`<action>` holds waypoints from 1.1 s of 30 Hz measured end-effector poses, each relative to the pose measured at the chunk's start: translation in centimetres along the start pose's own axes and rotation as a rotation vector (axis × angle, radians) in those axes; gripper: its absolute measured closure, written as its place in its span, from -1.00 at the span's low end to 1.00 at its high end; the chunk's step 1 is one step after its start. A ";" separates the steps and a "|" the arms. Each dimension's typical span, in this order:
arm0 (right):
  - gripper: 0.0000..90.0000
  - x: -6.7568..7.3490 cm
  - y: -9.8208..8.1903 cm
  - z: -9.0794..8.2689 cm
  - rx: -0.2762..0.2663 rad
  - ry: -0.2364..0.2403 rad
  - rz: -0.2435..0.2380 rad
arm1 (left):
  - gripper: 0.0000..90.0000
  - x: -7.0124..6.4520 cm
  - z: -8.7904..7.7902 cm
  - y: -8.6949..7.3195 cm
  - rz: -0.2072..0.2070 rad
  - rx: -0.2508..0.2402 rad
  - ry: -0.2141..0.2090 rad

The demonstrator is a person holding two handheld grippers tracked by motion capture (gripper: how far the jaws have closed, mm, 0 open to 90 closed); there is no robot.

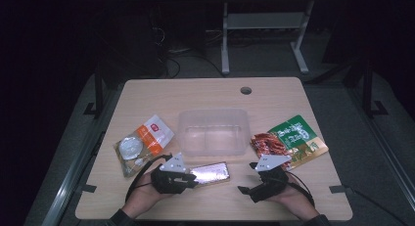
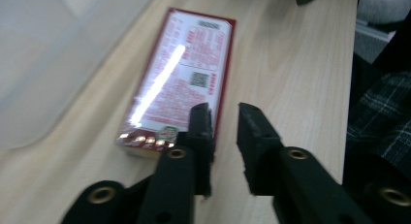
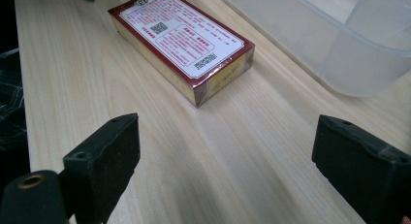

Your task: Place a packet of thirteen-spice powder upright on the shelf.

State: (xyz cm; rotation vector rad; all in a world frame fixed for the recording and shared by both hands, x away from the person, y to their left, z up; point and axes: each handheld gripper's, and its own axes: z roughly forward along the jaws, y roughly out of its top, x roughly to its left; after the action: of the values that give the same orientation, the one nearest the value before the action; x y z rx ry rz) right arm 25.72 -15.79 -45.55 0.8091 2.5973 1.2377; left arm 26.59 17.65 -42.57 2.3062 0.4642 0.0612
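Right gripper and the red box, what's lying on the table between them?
Nothing: the right gripper view shows bare wooden table between the open right gripper and the red box.

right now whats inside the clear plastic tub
The clear plastic tub looks empty: its bare bottom shows through. Nothing covers it; the red box lies outside, in front.

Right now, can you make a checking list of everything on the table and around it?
Surface: wooden table, round hole near far edge.
Job's things: clear tub mid-table; red box lying flat before it.
Clutter: orange packet at left, green packet at right.
Grippers: left gripper narrowly open beside the box's near end; right gripper wide open, holding nothing.
Cables: black cable loops from left gripper.
Surroundings: dark floor, grey desk legs behind.
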 end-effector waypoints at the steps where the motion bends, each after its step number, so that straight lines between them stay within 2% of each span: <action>1: -0.79 0.0 0.0 0.0 0.001 -0.002 0.001 | 0.44 0.3 -0.2 -0.1 0.012 -0.006 0.002; 4: -0.79 0.0 0.0 0.0 0.001 -0.004 0.000 | 0.09 0.9 -0.4 -0.3 0.013 -0.022 -0.018; 5: -0.79 0.0 0.0 0.0 0.001 -0.004 0.000 | 0.09 1.2 -0.4 -0.4 0.009 -0.030 -0.031; 6: -0.78 0.0 0.0 0.1 0.001 -0.004 0.001 | -0.13 1.5 -0.1 -0.7 0.020 -0.028 -0.038; 7: -0.78 0.0 0.0 0.1 0.001 -0.004 0.001 | -0.21 1.5 -0.1 -0.7 0.020 -0.028 -0.038; 8: -0.78 0.0 0.0 0.1 0.006 -0.009 -0.003 | -0.26 1.7 0.3 -0.9 0.046 -0.015 -0.028; 12: -0.78 0.0 0.0 0.2 0.019 -0.015 0.002 | -0.48 2.0 1.1 -0.7 0.053 -0.009 -0.020; 14: -0.78 0.0 0.0 0.2 0.021 -0.016 0.004 | -0.52 2.1 1.5 -0.6 0.054 -0.005 -0.016; 16: -0.78 -0.1 0.0 0.2 0.021 -0.017 0.004 | -0.51 2.3 1.9 -0.5 0.044 0.004 -0.033; 22: -0.78 -0.1 0.0 0.2 0.022 -0.014 0.007 | -0.56 2.9 2.6 -0.6 0.046 0.002 -0.030; 27: -0.77 -0.1 -0.1 0.2 0.019 -0.015 0.003 | -0.53 2.9 3.1 -0.7 0.055 0.015 -0.030; 29: -0.77 -0.2 -0.1 0.2 0.018 -0.014 0.004 | -0.50 2.7 3.6 -0.8 0.072 0.048 -0.032; 33: -0.77 -0.2 -0.1 0.2 0.018 -0.013 0.004 | -0.45 2.5 4.1 -0.9 0.072 0.057 -0.025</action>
State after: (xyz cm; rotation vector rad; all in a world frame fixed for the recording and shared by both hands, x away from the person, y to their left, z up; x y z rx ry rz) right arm 25.89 -15.80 -45.73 0.8239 2.6011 1.2075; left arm 29.36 16.28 -46.29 2.3767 0.3745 0.0544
